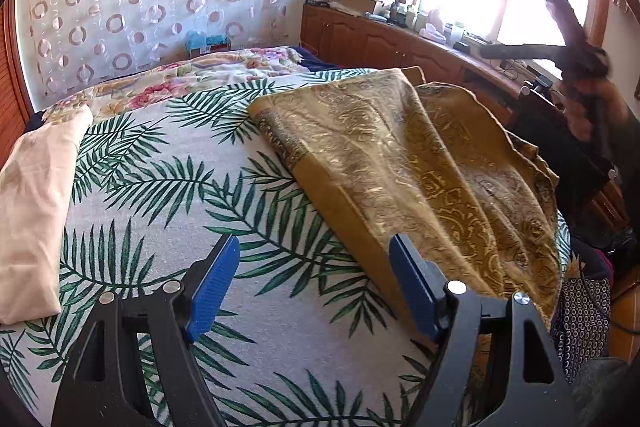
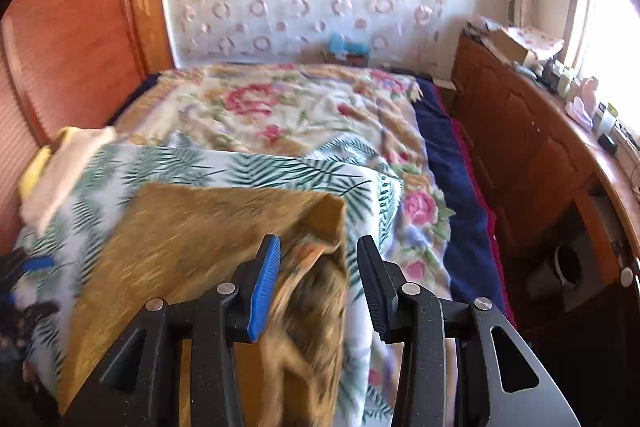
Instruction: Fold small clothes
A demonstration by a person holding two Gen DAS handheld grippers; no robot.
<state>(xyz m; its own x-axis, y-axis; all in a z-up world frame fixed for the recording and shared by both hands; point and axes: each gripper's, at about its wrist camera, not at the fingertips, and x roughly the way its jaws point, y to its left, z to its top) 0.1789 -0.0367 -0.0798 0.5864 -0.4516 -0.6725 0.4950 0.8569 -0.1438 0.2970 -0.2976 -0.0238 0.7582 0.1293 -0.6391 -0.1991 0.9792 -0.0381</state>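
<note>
Nearby, gold paisley cloth on leaf-print sheet

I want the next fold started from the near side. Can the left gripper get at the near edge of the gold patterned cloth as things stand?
Probably yes. The left gripper is open and empty, and the gold patterned cloth lies flat on the palm-leaf sheet, its near edge just beside the right-hand finger, with nothing between them.

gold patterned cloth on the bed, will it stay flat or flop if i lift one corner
The gold patterned cloth probably flops: it already drapes in soft folds over the leaf-print sheet. It looks thin and likely light. Its slight sheen suggests it could slip between the pads.
</note>
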